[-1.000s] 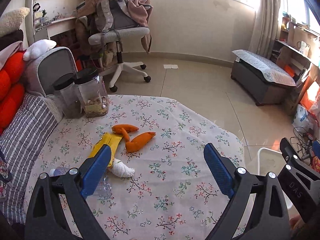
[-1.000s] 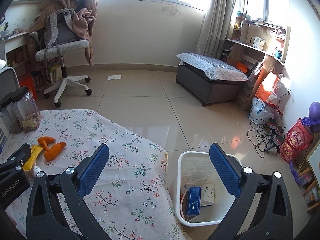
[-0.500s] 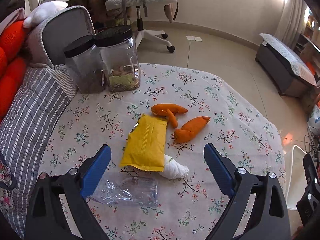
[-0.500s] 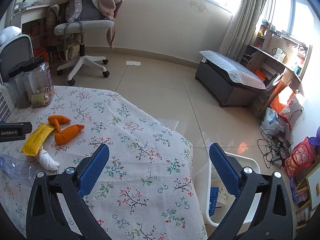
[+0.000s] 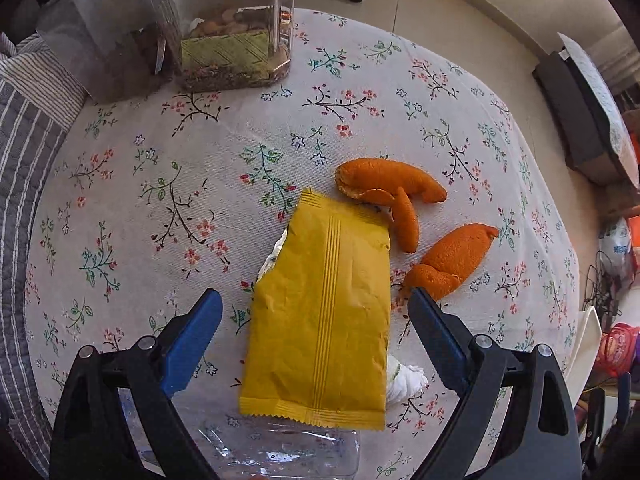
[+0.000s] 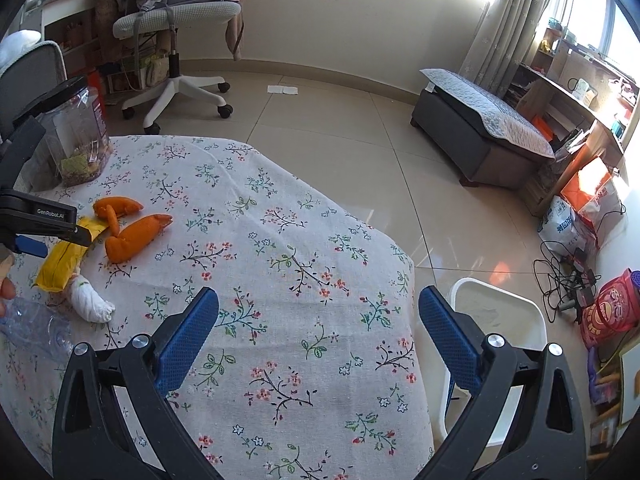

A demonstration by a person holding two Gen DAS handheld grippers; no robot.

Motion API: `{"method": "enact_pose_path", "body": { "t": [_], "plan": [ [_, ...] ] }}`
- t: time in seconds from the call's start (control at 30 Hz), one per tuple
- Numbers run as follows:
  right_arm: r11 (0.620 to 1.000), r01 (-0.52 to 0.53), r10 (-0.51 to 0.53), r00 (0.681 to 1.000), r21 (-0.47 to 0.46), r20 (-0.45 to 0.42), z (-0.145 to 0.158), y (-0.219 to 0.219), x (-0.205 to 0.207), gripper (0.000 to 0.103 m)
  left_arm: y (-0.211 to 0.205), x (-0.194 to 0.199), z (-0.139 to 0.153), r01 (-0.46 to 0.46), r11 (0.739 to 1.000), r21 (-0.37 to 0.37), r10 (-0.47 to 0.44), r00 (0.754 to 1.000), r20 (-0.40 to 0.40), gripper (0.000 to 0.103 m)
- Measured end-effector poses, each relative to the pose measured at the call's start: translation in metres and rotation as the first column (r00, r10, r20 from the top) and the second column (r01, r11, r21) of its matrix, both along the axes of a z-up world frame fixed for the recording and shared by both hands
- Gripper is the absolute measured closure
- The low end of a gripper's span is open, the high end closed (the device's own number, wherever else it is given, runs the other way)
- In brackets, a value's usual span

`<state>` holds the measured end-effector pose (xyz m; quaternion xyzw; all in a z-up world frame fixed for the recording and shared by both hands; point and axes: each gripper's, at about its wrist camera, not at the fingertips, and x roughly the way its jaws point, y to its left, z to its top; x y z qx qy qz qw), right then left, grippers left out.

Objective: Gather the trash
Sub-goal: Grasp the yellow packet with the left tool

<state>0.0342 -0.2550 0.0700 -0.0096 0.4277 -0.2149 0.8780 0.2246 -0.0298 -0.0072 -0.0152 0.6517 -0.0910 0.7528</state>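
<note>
A yellow wrapper (image 5: 326, 316) lies flat on the floral-clothed surface (image 5: 160, 184), its far corner touching a curled orange peel (image 5: 390, 186); a second peel piece (image 5: 452, 260) sits just to the right, a crumpled white tissue (image 5: 404, 380) pokes out beside the wrapper's near right edge, and a crushed clear bottle (image 5: 280, 452) lies across its near end. Two clear jars (image 5: 236, 28) stand at the far edge of the surface, well clear of the trash. The left gripper (image 5: 316, 316) hangs low and tilted down over the wrapper, blue fingers (image 5: 192, 336) spread wide on either side of it, not touching it. The right gripper (image 6: 318, 336) hovers over bare cloth near the surface's edge, fingers likewise spread and holding nothing, with the white bin (image 6: 496, 320) on the floor just beyond. Compared with half a second ago, the left gripper has dropped closer, so the wrapper now fills the gap between its fingers.
</note>
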Motion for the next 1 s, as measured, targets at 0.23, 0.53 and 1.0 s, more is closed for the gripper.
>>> {"method": "enact_pose_path", "body": {
  "t": [0.23,0.53,1.0],
  "plan": [
    [0.996,-0.044,0.046,0.999,0.077,-0.027,-0.004,-0.002,0.010,0.007,-0.001,-0.004,0.001,0.044,0.998,-0.047,-0.042,0.998,0.038,0.064],
    [0.966,-0.140,0.155,0.986,0.220,-0.053,-0.011,0.023,0.061,0.007,0.041,-0.035,0.062,-0.024,0.986,-0.167,0.058,0.977,0.204,0.081],
    [0.850,0.104,-0.015,0.985,0.516,-0.173,-0.076,0.061,0.154,0.019,0.093,-0.043,0.127,-0.055,0.962,-0.269,0.162,0.905,0.393,0.081]
  ]
}}
